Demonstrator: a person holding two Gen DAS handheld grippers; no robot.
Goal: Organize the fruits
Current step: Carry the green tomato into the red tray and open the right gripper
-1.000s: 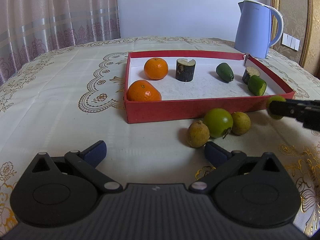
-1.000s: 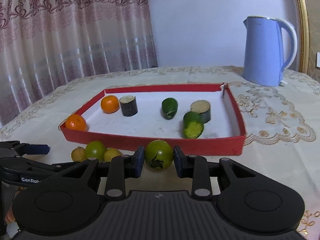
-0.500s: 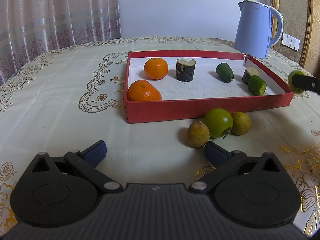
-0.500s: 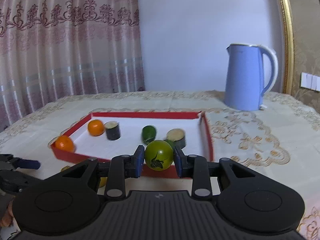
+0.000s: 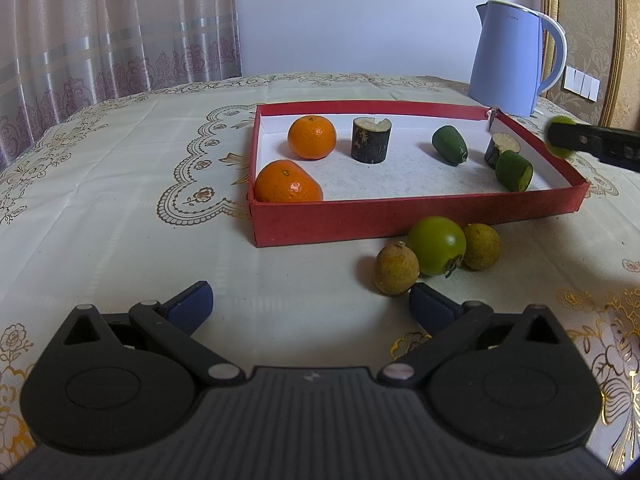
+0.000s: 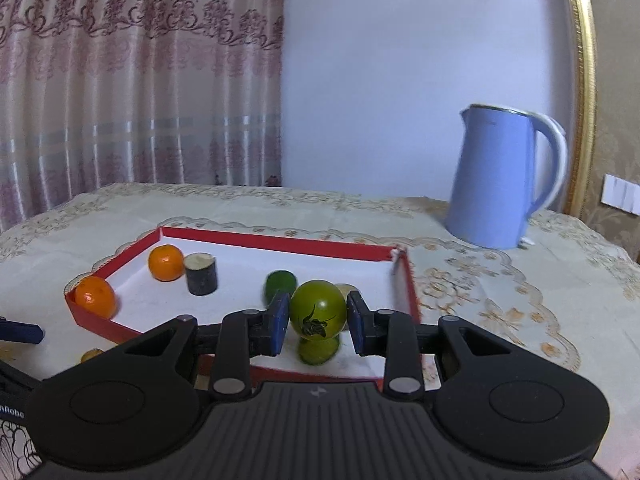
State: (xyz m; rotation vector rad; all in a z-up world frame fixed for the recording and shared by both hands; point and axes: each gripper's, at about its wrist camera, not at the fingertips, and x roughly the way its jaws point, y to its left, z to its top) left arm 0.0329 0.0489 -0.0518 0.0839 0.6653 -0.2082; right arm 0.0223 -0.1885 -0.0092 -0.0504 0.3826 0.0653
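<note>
Right gripper [image 6: 318, 322]: green tomato [image 6: 318, 314] is clamped between the blue pads [image 6: 279, 322], held above the near-right part of the red tray [image 6: 280, 242]. Release is judged to be the step in hand.

Left gripper [image 5: 310, 306]: jaws are spread wide, nothing is held; it is parked low over the table [image 5: 120, 216], in front of the tray.

Done, as far as can be seen: two oranges [image 5: 312, 137] at the tray's left end, two dark cut stubs [image 5: 371, 140], two green pieces [image 5: 450, 145] further right. All are inside the tray walls.

Left: three fruits on the cloth just outside the tray's front wall, namely a second green tomato [image 5: 437, 245] flanked by two brown round fruits [image 5: 396, 268], each touching or nearly touching it. They sit just ahead of the left gripper's right finger.

Progress is judged at roughly two-thirds: six items in, one in transit, three out.

A blue kettle [image 5: 510, 60] stands behind the tray; not part of the job.
</note>
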